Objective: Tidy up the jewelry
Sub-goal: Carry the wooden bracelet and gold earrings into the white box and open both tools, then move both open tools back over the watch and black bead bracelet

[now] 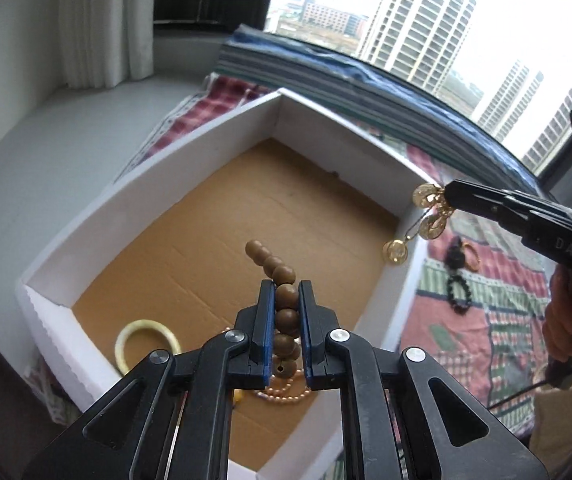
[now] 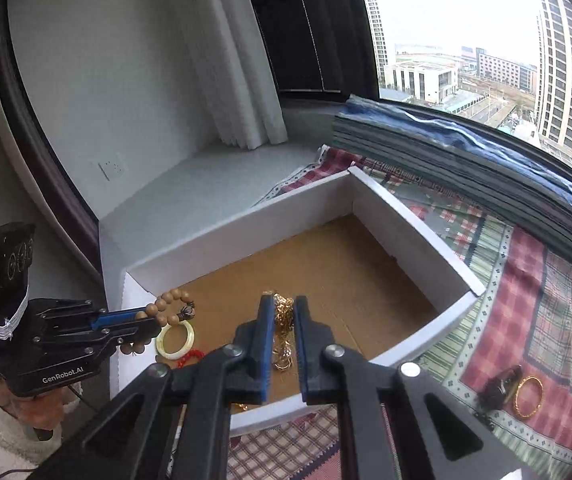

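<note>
Jewelry fills both claws above a white box (image 1: 190, 148) with a brown cardboard floor, set on a patchwork cloth (image 2: 526, 280) beside a window. The left claw (image 1: 286, 308) is clenched on a wooden bead bracelet (image 1: 272, 260), its beads running up between the blue pads and curling out toward 11 o'clock over the middle of the box. The right claw (image 2: 284, 332) is clenched on a gold coin chain (image 2: 284, 312); in the left wrist view its coins dangle at 3 o'clock over the box's right wall. Already lying in the box's near-left corner, at 7 o'clock in the left wrist view, are a pale bangle (image 1: 146, 344) and a string of small pearls (image 1: 286, 392), with a red bead strand (image 2: 190, 356) just beside the bangle. Outside the box, on the cloth at 4 o'clock in the right wrist view, lie a gold ring (image 2: 529, 396) and a dark beaded piece (image 2: 498, 392)
</note>
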Action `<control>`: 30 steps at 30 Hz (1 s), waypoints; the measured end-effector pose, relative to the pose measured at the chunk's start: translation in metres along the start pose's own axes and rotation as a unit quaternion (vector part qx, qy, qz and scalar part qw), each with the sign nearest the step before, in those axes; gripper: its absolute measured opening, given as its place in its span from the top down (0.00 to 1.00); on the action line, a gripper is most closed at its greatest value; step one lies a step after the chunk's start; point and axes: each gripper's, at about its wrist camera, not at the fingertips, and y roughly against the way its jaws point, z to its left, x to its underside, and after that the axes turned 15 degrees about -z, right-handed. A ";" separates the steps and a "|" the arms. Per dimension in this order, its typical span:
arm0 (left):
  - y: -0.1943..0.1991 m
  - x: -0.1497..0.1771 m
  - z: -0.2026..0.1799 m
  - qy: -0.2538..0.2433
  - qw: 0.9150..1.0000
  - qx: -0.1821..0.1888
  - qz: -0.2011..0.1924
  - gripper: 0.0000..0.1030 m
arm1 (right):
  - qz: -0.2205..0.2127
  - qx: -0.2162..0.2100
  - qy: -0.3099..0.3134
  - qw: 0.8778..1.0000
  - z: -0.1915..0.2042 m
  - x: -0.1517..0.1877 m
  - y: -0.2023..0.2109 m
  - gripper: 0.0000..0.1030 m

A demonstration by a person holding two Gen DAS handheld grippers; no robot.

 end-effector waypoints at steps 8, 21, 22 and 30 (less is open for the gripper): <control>-0.045 0.025 0.029 0.017 0.998 -0.043 0.048 0.82 | 0.072 0.043 0.006 0.996 -0.010 0.040 -0.081 0.87; 0.034 0.047 -0.031 -0.039 0.998 -0.020 -0.054 0.09 | 0.006 0.087 -0.030 0.996 -0.011 0.054 0.016 0.37; 0.037 0.051 -0.040 -0.046 0.997 -0.009 -0.059 0.07 | 0.004 0.095 -0.030 0.995 -0.010 0.060 0.027 0.37; 0.042 0.112 -0.118 -0.105 0.992 0.064 -0.032 0.05 | -0.020 0.181 -0.038 0.983 -0.016 0.143 0.118 0.37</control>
